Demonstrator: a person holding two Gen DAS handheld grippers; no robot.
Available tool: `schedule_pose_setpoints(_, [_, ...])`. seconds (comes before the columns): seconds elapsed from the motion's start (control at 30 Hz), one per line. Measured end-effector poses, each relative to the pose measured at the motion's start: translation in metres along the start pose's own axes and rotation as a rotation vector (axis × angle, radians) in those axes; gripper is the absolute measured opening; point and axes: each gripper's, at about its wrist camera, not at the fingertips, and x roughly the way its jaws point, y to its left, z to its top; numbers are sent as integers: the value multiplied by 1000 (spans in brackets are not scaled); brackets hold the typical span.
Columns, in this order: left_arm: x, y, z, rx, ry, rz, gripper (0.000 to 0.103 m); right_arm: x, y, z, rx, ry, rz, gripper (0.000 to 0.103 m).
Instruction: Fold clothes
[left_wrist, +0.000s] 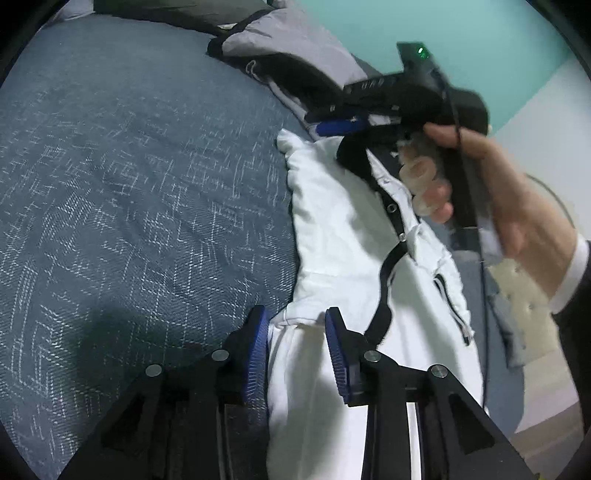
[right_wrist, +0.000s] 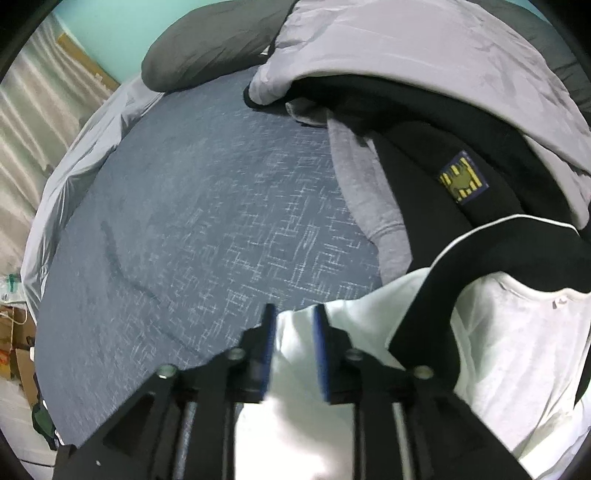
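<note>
White garment with black trim lies on the blue bed cover, long axis running near to far along the cover's right edge. Left hand-held gripper straddles its near fold, right hand-held gripper its far corner. Both stand narrowly parted, cloth between the pads, no pinch visible. Darker clothes pile lies beyond.

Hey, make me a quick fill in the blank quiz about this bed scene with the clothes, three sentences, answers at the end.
1. The garment between the pads of the left gripper is mostly ____ in colour.
2. Its trim is ____.
3. The yellow-marked patch sits on a ____ garment.

Answers: white; black; black
</note>
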Motion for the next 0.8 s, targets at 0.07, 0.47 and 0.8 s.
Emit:
schedule_pose_setpoints(0.07, [1,1,-1,12,3,24,15,0,7,-1,-31,6,7,29])
schedule_pose_setpoints(0.47, [7,-6,5,15,17,32,10,28,39,-13,-206,88,-127,5])
schedule_pose_setpoints(0.8, [-6,0,2,10,20,26,9,26,5,1,33,-14,-34,2])
